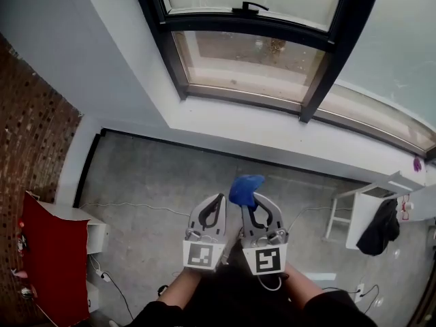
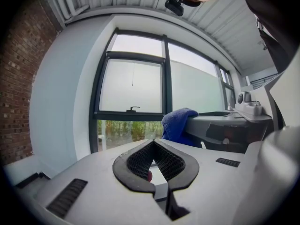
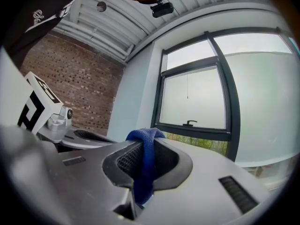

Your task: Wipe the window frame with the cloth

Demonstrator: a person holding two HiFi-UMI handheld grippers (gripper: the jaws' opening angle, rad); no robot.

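Fingers: right gripper (image 3: 145, 143) clamped on blue cloth (image 3: 143, 172), left gripper (image 2: 153, 143) together, empty. Press your cloth's fold flat along the window frame (image 1: 245, 24).

HANDS AT THE READY: The person holds both grippers out fwd, low in front of the body and side by side, jaws pointing away. The left gripper (image 1: 218, 199) has its jaws closed tip to tip w/ nothing btwn them. The right gripper (image 1: 251, 199), just beside it, is clamped on a blue cloth (image 1: 246, 188) that bunches above the tips and hangs down btwn the pads. Each gripper's marker cube, left (image 1: 203, 255) and right (image 1: 268, 259), faces up toward the head cam. Bare forearms, left (image 1: 178, 288) and right (image 1: 300, 286), run back to dark sleeves (image 1: 157, 313) near the elbows.
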